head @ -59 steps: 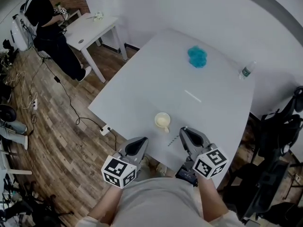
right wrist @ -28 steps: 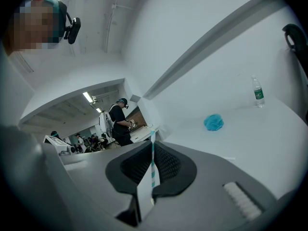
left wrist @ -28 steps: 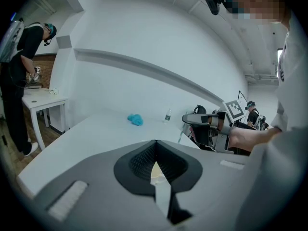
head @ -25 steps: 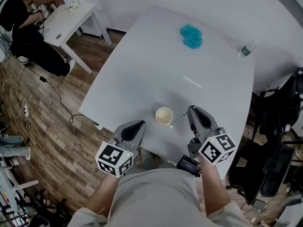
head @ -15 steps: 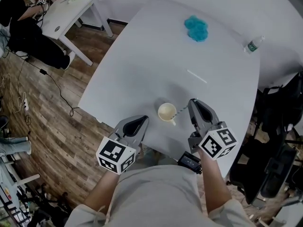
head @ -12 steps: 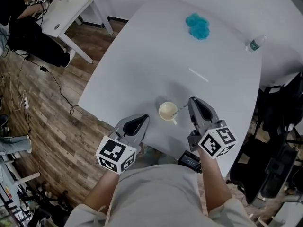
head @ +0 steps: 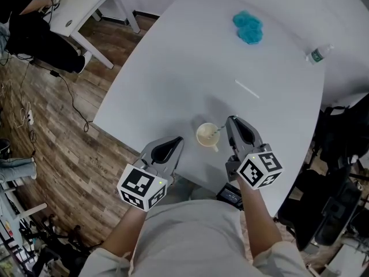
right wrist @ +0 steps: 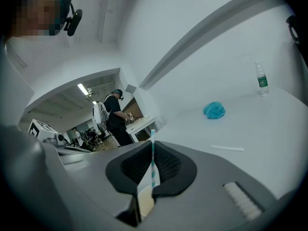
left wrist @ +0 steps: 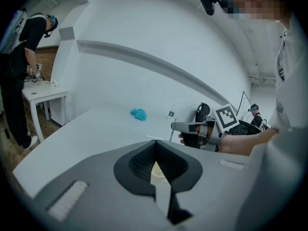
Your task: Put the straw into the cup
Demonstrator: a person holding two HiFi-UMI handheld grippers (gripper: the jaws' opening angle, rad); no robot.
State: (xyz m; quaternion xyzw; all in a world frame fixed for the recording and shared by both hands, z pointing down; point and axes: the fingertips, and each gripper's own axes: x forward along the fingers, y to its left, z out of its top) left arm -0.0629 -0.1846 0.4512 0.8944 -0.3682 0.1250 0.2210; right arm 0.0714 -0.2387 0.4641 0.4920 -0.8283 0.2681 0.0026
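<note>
A cream paper cup [head: 206,136] stands near the front edge of the white table [head: 190,68]. My right gripper [head: 230,120] is just right of the cup, shut on a teal-and-white striped straw [head: 216,131]. The straw slants down to the left, and its low end reaches into the cup's mouth. In the right gripper view the straw [right wrist: 153,162] stands upright between the shut jaws of my right gripper [right wrist: 152,146], with the cup [right wrist: 144,202] below. My left gripper [head: 179,138] is left of the cup, shut and holding nothing. In the left gripper view the cup [left wrist: 157,171] shows behind my left gripper [left wrist: 155,144].
A second, white straw [head: 247,89] lies mid-table. A blue crumpled thing [head: 249,27] sits at the far side and a water bottle [head: 318,53] at the far right corner. A person stands by a small white table [head: 86,2] at upper left. Cables lie on the wooden floor.
My right gripper has carried the striped straw left from beside the cup, so the straw's low end now sits in the cup's mouth. The left gripper has stayed beside the cup.
</note>
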